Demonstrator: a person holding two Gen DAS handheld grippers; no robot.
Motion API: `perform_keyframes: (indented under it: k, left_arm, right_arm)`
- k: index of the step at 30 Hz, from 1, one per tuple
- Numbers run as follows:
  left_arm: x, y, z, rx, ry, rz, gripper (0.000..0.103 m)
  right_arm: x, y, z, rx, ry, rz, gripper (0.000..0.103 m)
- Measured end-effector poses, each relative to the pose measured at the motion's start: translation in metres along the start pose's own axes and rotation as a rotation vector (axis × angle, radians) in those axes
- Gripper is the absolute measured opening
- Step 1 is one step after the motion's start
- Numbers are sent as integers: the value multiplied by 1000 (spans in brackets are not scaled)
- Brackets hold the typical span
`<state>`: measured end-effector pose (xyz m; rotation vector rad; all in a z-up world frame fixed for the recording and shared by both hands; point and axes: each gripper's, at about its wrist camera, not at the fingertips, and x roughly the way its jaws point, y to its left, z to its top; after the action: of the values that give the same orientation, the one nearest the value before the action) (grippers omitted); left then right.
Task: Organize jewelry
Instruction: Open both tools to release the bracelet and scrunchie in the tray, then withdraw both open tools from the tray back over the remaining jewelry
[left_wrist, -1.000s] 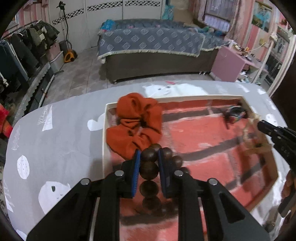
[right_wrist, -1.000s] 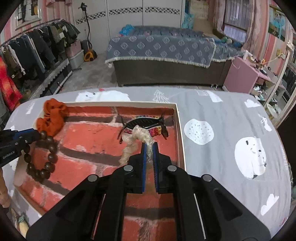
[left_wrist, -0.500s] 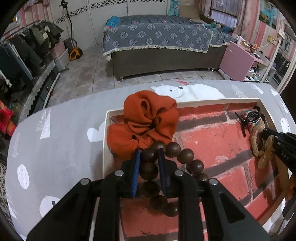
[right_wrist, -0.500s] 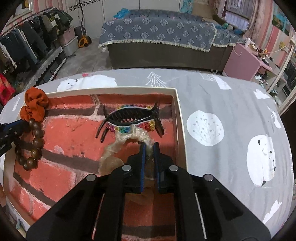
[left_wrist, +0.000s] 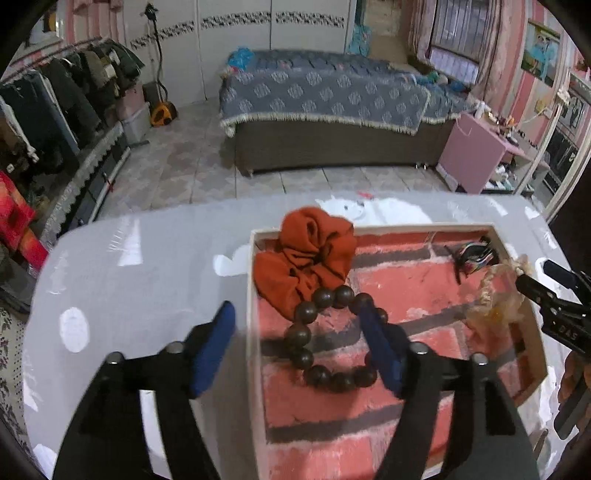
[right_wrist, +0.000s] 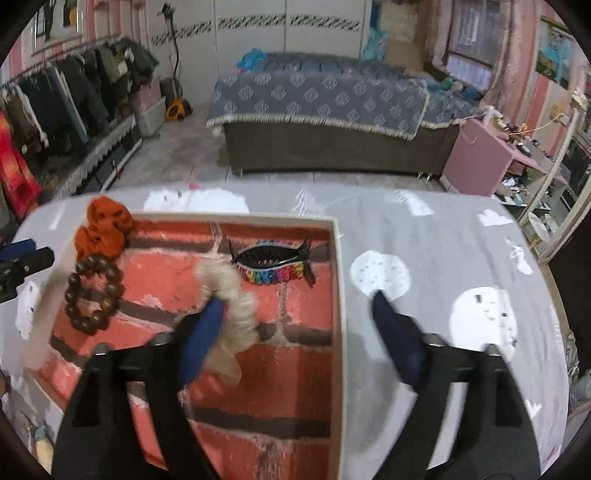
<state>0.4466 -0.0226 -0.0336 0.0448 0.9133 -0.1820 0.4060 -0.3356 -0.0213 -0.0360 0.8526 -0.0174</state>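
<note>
Both of your grippers have let go since a second ago: then the left was clamped on the wooden bead bracelet and the right on the pale fabric scrunchie; now each pair of fingers is spreading wide, and both pieces lie loose on the box floor.

Take the brick-printed box (right_wrist: 338, 258) as your landmark, sitting on the grey patterned tablecloth (right_wrist: 443, 229); everything you are sorting is inside it or on its rim. Your left gripper (left_wrist: 299, 347) straddles the box's left wall, one finger outside it and one over the floor, with the wooden bead bracelet (left_wrist: 306, 334) lying in the open gap, gripped by neither pad. Your right gripper (right_wrist: 299, 328) straddles the right wall likewise, jaws opening; the pale fabric scrunchie (right_wrist: 229, 295) lies against its left finger, unclamped, in the middle of the box.

Largest to smallest among the rest: the orange scrunchie (left_wrist: 306, 254) is bunched in the far left corner, partly over the rim and touching the bracelet; the black hair claw (right_wrist: 273, 256) with its rainbow band sits near the far right wall, just beyond the pale scrunchie.

By my reading you are nearly done; four pieces are in the box, and none shows on the cloth outside it. What may remain is tidying the orange scrunchie off the rim.
</note>
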Motion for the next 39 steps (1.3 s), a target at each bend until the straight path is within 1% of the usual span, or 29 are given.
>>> perform_keyframes:
  k: [2,3,4,5,6,8,12,16,22,25,29,33,36,39]
  left_arm:
    - [-15,3,-3,-3,-15,-2,71]
    - [-23,6,-6,-5,-26,1,75]
    - [-27,8,-7,-6,-34,8,88]
    - [-38,11,-12,-8,-59,38,93]
    - [-46,14,-17,-7,-82,58,94]
    - [-56,15,-25,1,-99,71,94]
    - [-78,27,-43,4,-122,65,94]
    - [-97,37,-58,4,-139,60,94]
    - [-122,42,-82,18,-174,103,94]
    - [-133,42,-97,17,-191,91,94]
    - [-140,39,-115,25,-191,74,95]
    - [-144,39,-131,35,-178,62,95]
    - [-148,48,-144,32,-164,74,95]
    - [-149,62,-152,13,-156,80,95]
  right_arm:
    - [-16,-4,-4,10,-33,-3,99]
    - [-23,-5,-6,12,-45,-8,99]
    - [-29,-5,-9,11,-55,-12,99]
    - [-36,-7,-13,10,-63,-15,99]
    - [-43,-9,-18,10,-69,-22,99]
    - [-54,-13,-28,13,-75,-36,99]
    - [-79,-21,-47,10,-104,-49,99]
    - [-103,-24,-66,15,-128,-31,99]
    - [-130,-24,-89,36,-160,-16,99]
    - [-139,-22,-103,55,-171,-11,99]
    - [-149,-20,-122,79,-179,1,99]
    - [-156,-16,-140,95,-174,-14,99]
    - [-162,-10,-152,98,-165,2,99]
    - [-167,-3,-163,100,-165,-12,99]
